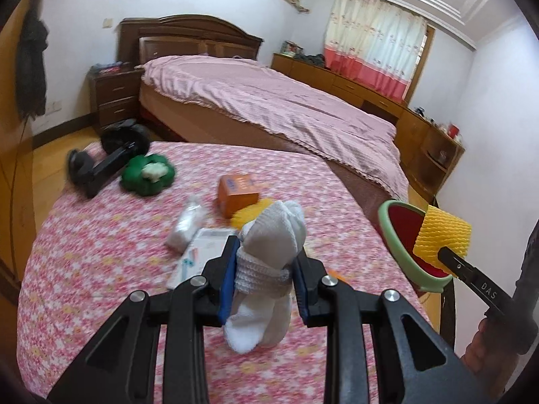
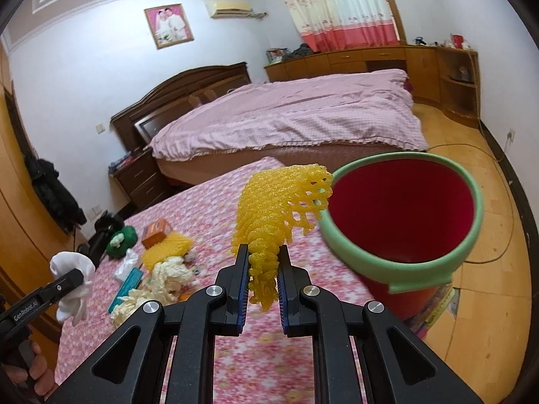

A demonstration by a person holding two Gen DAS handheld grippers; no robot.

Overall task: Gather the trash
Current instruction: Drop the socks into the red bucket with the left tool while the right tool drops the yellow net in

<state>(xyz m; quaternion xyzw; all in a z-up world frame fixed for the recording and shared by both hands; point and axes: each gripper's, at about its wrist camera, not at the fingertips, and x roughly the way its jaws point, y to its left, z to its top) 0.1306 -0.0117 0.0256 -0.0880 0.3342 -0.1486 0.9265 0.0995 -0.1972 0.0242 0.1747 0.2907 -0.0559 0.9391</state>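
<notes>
while both grippers are loaded, the left gripper (image 1: 266,266) has its jaws clamped on a white foam net sleeve (image 1: 269,256) above the floral surface (image 1: 101,252), and the right gripper (image 2: 262,262) has its jaws closed on a yellow foam net (image 2: 279,202) just beside the green rim of the red bin (image 2: 468,235). the yellow net looks floppy and could catch on the rim or fall outside if let go too early. left on the surface i count one orange box (image 1: 237,193), one green flower-shaped holder (image 1: 148,175), one more yellow net (image 2: 168,247) and one clear crumpled bag (image 1: 188,224).
</notes>
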